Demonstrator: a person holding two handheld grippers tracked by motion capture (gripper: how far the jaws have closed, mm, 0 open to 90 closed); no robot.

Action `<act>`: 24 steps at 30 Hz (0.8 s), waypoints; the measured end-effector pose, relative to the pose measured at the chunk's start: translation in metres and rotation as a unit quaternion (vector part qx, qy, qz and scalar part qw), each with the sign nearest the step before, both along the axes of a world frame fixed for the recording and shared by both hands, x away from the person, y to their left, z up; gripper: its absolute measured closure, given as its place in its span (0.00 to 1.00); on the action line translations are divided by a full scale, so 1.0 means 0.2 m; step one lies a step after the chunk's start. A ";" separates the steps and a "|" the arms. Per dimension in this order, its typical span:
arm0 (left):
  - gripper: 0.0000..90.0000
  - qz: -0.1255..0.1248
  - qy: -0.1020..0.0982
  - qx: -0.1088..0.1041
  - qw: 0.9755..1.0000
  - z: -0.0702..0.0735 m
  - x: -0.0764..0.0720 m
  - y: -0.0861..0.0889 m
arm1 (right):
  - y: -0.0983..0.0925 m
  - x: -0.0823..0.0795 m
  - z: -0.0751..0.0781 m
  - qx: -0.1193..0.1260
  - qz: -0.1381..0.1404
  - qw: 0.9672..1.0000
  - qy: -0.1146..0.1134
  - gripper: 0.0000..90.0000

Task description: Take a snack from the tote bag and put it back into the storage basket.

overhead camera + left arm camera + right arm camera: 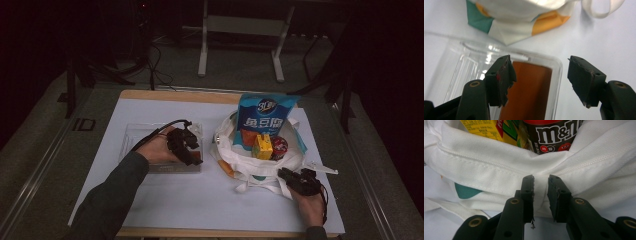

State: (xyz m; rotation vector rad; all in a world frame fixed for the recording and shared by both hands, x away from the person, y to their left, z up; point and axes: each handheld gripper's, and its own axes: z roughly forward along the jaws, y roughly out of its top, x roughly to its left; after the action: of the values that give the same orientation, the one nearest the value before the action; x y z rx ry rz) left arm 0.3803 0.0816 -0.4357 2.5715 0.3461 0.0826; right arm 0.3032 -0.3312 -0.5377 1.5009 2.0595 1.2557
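An orange-brown packet (529,92) lies at the near-right end of a clear plastic tray (135,135) on the white table (175,195), the last item visible there and seemingly the next to go into the bag. The left gripper (192,150) hangs over it with jaws spread wide, one pad above the packet and the other out past the tray's rim, gripping nothing. Just to the right sits a white tote bag (260,167), already holding a blue snack bag (264,117) standing upright, a yellow carton (262,146) and a dark M&M's tub (551,135). At its near edge the right gripper (290,176) has its jaws drawn close on the cloth of the bag's rim (499,167), apparently pinching a fold to keep the mouth open, though the fabric between the pads is hard to make out. The step in hand looks like the reach for the packet; next, the left jaws must centre over it, drop and close, then lift it clear of the tray wall and across to the bag.
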 end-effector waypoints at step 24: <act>0.42 0.026 -0.041 -0.071 0.996 0.14 -0.03 -0.04 | 0.00 0.00 0.00 -0.005 0.000 1.000 0.000 0.83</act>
State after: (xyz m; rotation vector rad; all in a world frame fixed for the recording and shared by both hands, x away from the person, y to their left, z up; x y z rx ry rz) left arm 0.3748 0.0735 -0.4086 2.4121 0.3739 0.1746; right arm 0.3032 -0.3302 -0.5372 1.4978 2.0618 1.2436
